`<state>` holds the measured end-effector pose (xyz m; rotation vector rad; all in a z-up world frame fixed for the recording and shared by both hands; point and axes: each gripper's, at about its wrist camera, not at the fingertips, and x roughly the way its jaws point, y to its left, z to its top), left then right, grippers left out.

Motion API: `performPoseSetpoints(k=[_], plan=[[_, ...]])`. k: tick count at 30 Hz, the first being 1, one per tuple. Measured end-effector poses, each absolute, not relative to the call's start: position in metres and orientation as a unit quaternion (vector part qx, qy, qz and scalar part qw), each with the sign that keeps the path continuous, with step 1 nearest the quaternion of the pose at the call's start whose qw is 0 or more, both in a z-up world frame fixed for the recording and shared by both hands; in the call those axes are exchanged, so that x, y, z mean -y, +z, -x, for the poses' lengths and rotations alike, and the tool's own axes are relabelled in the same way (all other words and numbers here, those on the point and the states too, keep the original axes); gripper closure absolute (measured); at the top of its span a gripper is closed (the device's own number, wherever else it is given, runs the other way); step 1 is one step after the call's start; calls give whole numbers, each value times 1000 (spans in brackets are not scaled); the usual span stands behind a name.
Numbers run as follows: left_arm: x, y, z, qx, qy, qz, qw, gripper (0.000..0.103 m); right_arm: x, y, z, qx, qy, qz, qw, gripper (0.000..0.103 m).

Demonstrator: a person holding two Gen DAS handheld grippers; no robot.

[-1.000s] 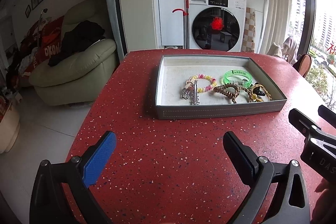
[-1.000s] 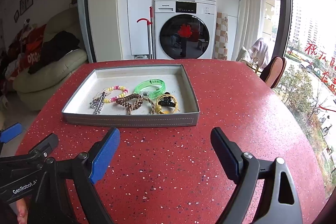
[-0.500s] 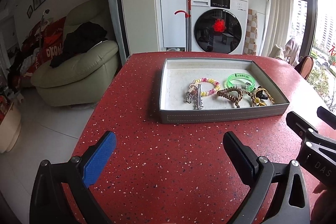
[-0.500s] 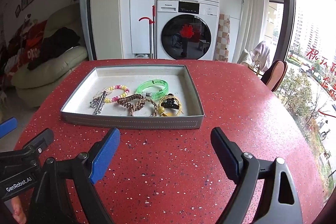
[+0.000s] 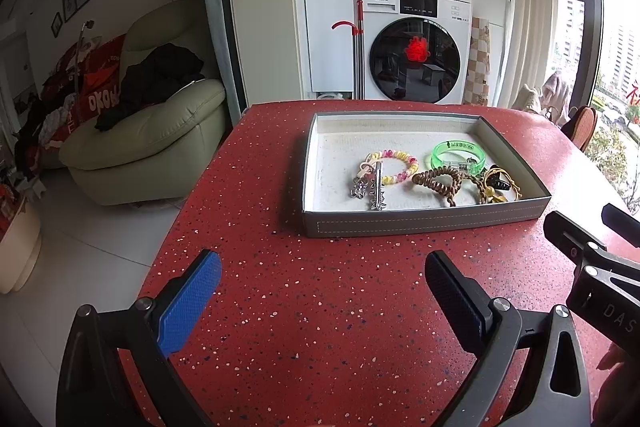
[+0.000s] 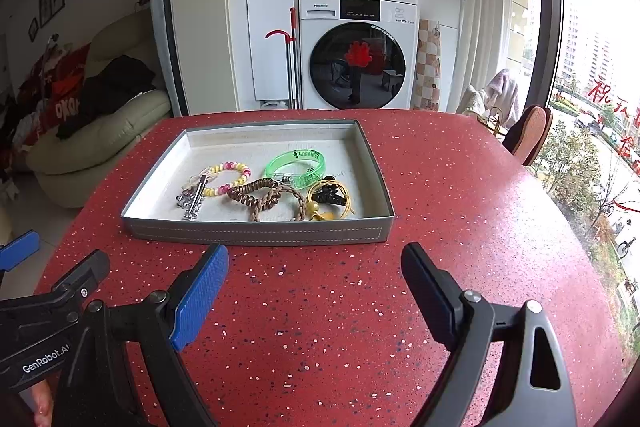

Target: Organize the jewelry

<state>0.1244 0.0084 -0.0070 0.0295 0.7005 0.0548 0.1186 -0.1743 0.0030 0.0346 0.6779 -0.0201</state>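
The jewelry is gathered in a grey tray (image 6: pixel 256 231) set on the red speckled table (image 6: pixel 460 227), ahead of and beyond both pairs of tongs. The tray's long axis runs left to right. All pieces lie in its near half: a silver hair clip (image 6: pixel 192 199) at the left, a pastel bead bracelet (image 6: pixel 230 179), a brown coil hair tie (image 6: pixel 256 195), a green bangle (image 6: pixel 298 167) with unreadable print, and a black claw clip (image 6: pixel 328 197) on a yellow cord at the right.

The right gripper (image 6: pixel 316 285) is held wide open and empty, facing the tray's right half; it is judged nearer the claw clip. The left gripper (image 5: pixel 322 287) is likewise open and empty, nearer the hair clip.

"Panasonic" is read on the washing machine (image 6: pixel 356 67), "GenRobot.AI" on the left tool body.
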Motion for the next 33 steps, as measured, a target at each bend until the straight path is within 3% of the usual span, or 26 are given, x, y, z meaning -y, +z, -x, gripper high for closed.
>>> performPoseSetpoints(k=[33], plan=[[-8, -9, -122, -346, 26, -14, 938, 0, 172, 4, -119, -332, -8, -20, 943, 13]])
